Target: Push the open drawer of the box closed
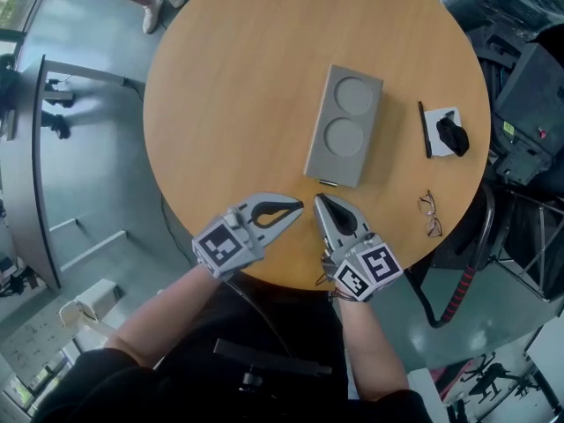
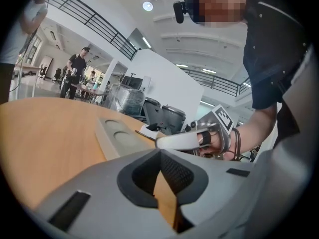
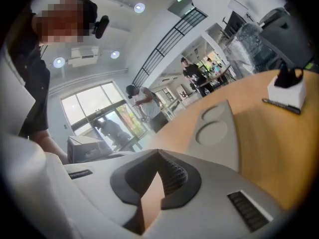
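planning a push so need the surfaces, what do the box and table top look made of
Box looks like matte grey plastic, given its even dull colour and two moulded round recesses, though painted board is possible. Table top: light wood or wood-look laminate, with fine straight grain and a soft sheen.

Table (image 1: 220, 86) bare left of and before box (image 1: 345, 126); glasses (image 1: 430, 214), pen (image 1: 424, 129), white block (image 1: 441, 115) crowd right.

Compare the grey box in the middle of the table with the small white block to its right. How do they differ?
The grey box is long and far larger; the white block is small and squarish. The grey box's top shows two round recesses and carries nothing; the white block holds a black object. Both rest flat on the round wooden table.
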`<state>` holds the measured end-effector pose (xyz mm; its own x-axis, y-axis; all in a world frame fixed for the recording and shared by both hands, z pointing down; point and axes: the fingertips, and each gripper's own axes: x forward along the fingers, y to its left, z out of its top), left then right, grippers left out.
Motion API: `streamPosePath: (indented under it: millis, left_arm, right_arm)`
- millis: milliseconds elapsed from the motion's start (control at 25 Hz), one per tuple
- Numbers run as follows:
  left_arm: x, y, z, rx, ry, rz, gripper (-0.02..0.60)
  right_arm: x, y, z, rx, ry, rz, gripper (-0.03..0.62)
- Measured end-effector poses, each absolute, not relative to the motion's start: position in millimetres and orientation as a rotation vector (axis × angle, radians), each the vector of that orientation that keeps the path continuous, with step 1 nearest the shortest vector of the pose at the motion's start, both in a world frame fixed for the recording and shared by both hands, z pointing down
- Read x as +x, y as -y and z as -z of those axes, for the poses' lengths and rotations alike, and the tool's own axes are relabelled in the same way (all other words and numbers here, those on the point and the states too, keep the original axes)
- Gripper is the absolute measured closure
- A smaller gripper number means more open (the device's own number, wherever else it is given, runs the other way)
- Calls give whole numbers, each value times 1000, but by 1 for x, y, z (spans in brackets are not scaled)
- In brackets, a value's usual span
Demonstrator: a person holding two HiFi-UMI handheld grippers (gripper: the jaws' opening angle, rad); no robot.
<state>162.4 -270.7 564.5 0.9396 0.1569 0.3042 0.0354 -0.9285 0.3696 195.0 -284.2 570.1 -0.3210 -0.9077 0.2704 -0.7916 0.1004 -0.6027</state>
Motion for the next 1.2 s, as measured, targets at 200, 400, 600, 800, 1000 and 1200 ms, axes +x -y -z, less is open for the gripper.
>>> streamPosePath:
  millis: [200,400,600,800,1000,1200]
  left_arm:
    - [163,256,-470,2799,-166,-377,548]
    - [162,228,-377,2866,-189,-256,548]
    - [151,204,-307,2924,-180,-209,548]
    - [143,191,-263,2963,-159,-176,548]
    - [144,181,-229,3018,-176,-111,548]
    - [140,178,-207,3061,-178,-89,549]
  right_arm:
    - [193,260,-449,-1703,-2416,667,585]
    - [180,224,-347,-1652,-2538,421,585]
    - [166,190,-288,-1649,-2640,324,585]
    - [169,173,-240,-1643,-2629,201,585]
    - [175,166,-194,-1608,-2615,113,585]
    - [171,166,-178,-1590,-2630,100,585]
